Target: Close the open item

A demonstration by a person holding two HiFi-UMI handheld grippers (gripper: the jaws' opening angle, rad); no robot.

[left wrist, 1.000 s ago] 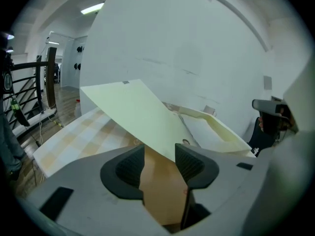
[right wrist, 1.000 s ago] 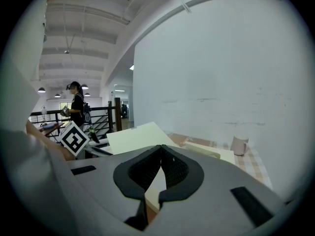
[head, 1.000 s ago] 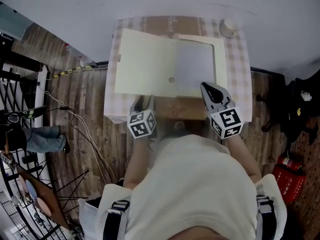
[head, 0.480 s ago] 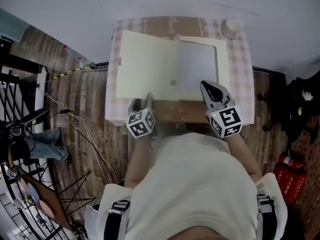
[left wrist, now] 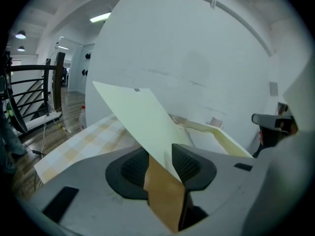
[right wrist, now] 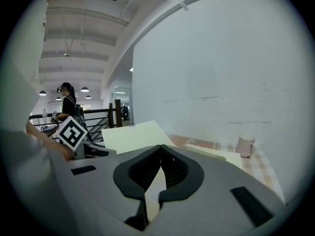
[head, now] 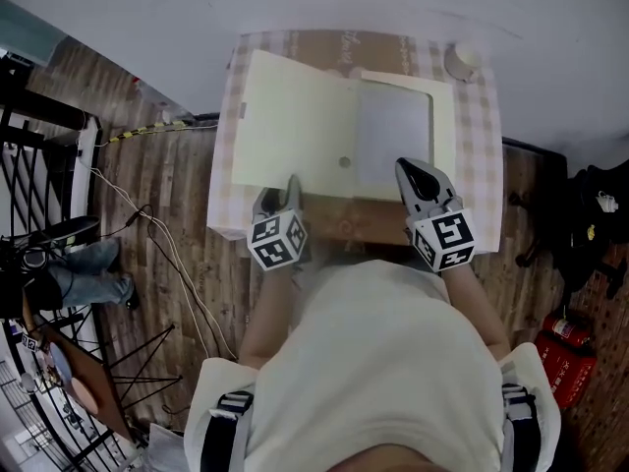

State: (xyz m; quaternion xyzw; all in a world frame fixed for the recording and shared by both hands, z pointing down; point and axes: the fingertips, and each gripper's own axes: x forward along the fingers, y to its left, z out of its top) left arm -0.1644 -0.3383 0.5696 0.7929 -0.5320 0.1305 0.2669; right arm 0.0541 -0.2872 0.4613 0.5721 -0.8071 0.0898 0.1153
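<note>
A flat cream box lies open on the checked table (head: pixel 482 155). Its lid (head: pixel 295 126) is folded out to the left and its shallow tray (head: pixel 393 131) lies to the right. My left gripper (head: pixel 283 197) is at the lid's near edge. In the left gripper view the lid (left wrist: pixel 142 122) runs between the two pads and slopes up and away. The left gripper (left wrist: pixel 160 163) is closing, with a gap still beside the sheet. My right gripper (head: pixel 413 173) is shut at the tray's near edge, its tips (right wrist: pixel 161 149) meeting with nothing between them.
A white cup (head: pixel 462 62) stands at the table's far right corner. Brown cardboard (head: pixel 349 219) lies under the box's near side. Cables (head: pixel 167 254) and a black railing (head: pixel 39 116) are on the left, a person (head: pixel 69 273) beyond them. A red extinguisher (head: pixel 560 362) is on the right.
My left gripper has moved forward so its jaws now straddle the lid's near edge. The right gripper has stayed where it was.
</note>
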